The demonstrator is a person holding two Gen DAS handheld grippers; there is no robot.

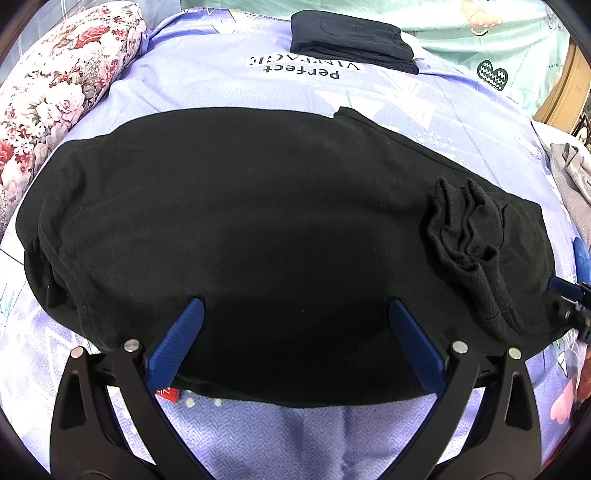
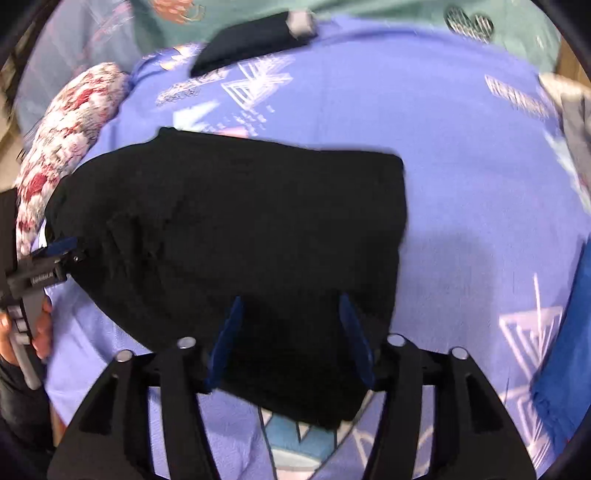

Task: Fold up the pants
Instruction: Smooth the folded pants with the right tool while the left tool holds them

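Black pants (image 1: 240, 229) lie folded flat across a lilac printed bedsheet (image 1: 229, 92); a crumpled ribbed cuff (image 1: 469, 229) rests on their right end. My left gripper (image 1: 295, 306) is open, its blue fingers (image 1: 177, 339) over the pants' near edge. The right wrist view is blurred; the pants (image 2: 221, 229) fill its middle. My right gripper (image 2: 291, 306) is open over the pants' near right part. The left gripper also shows at the left edge of the right wrist view (image 2: 55, 251).
A floral bolster (image 1: 62, 88) lies at the left. A folded dark garment (image 1: 351, 37) sits at the far side. Grey clothes (image 1: 576, 177) lie at the right. A blue cloth (image 2: 569, 350) lies at the right edge. A green sheet (image 1: 480, 33) is behind.
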